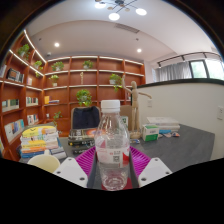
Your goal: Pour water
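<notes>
A clear plastic water bottle [112,140] with a white cap and a red and white label stands upright between my fingers. It looks nearly empty, with a little water at its base. My gripper [112,162] is shut on it: the pink pads [84,160] press on its lower body from both sides. The bottle's base shows just over the grey table [185,148], and I cannot tell whether it rests on the table or is lifted.
A yellow bowl [40,149] and a white container [42,163] sit to the left of the fingers. A green box [151,131] and other small items lie on the table to the right. Wooden shelves [85,85] with plants line the far wall.
</notes>
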The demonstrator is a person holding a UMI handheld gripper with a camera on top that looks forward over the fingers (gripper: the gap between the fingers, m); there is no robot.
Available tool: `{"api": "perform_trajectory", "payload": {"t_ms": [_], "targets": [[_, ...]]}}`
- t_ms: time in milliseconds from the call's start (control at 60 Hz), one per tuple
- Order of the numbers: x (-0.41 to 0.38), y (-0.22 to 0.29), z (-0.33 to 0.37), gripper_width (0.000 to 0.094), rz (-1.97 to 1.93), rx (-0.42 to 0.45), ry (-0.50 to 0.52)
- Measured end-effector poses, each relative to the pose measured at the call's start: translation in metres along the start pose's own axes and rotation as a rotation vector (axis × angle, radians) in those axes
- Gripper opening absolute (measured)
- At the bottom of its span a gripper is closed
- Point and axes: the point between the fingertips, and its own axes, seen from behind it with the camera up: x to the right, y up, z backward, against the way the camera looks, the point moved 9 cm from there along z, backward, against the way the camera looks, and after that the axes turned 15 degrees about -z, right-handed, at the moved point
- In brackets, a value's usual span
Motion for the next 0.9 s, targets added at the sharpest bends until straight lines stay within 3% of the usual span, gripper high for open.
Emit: {"api": "perform_trajectory", "payload": {"t_ms": [50, 133, 200, 683, 900], "targets": [[0.001, 0.000, 0.003, 0.0614, -0.008, -0.009, 0.013], [-0.002, -0.002, 0.010, 0.0798, -0.018, -0.038, 0.064], [-0.004, -0.004, 0.020, 0.0850, -0.036, -0.051, 0.092], [-0.005, 0.002, 0.189, 0.0855, 0.078, -0.156, 0.158], [-0.020, 0.009, 0.238, 0.0854, 0.079, -0.171, 0.251]]}}
